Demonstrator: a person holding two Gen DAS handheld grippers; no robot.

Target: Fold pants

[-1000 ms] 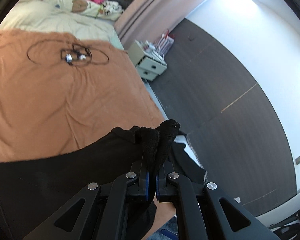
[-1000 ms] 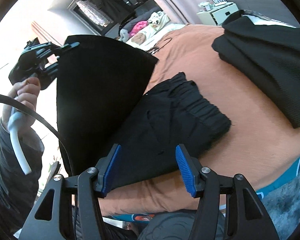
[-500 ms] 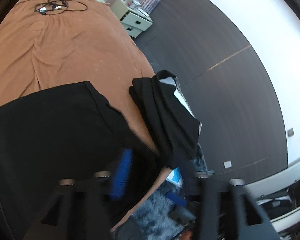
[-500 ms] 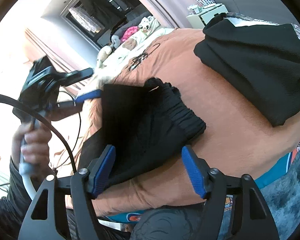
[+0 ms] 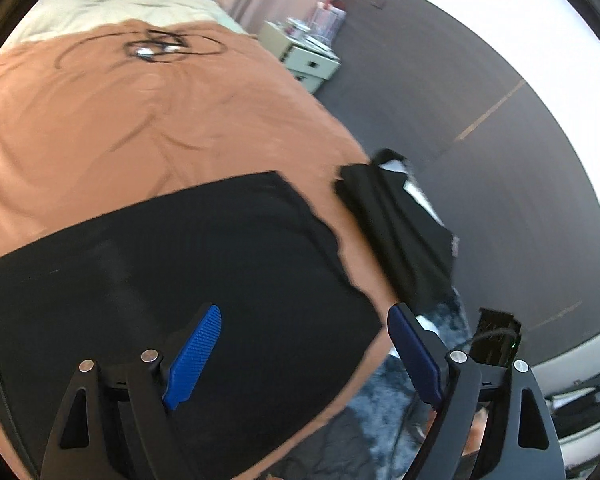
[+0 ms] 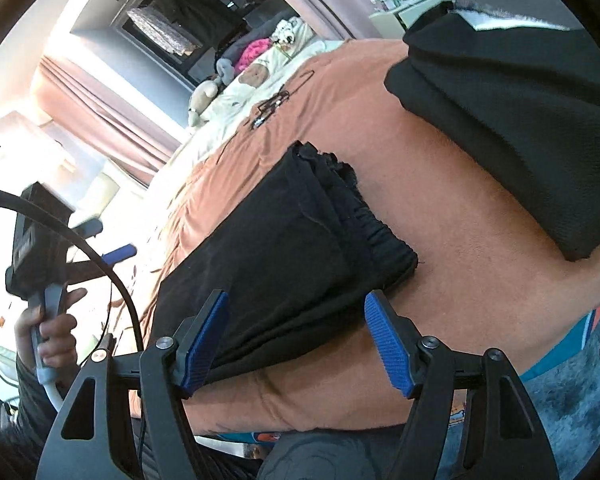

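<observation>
Pants (image 5: 204,264) are lying folded near the bed's (image 5: 148,128) right edge; your left gripper (image 5: 304,344) is spreading apart, having just released them so the fold settles, while your right gripper (image 6: 296,340) is hovering apart, empty, above their near edge.

1. No word, label, brand, number or sign can be read in either view.
2. Left wrist view: the black garment (image 5: 400,236) at the right edge of the bed bears a small pale mark on its lower right corner, too blurred and small to make out.
3. Right wrist view: a printed cloth (image 6: 596,312) at the lower right edge of the frame shows coloured stripes and shapes, with no letters that can be told.
</observation>
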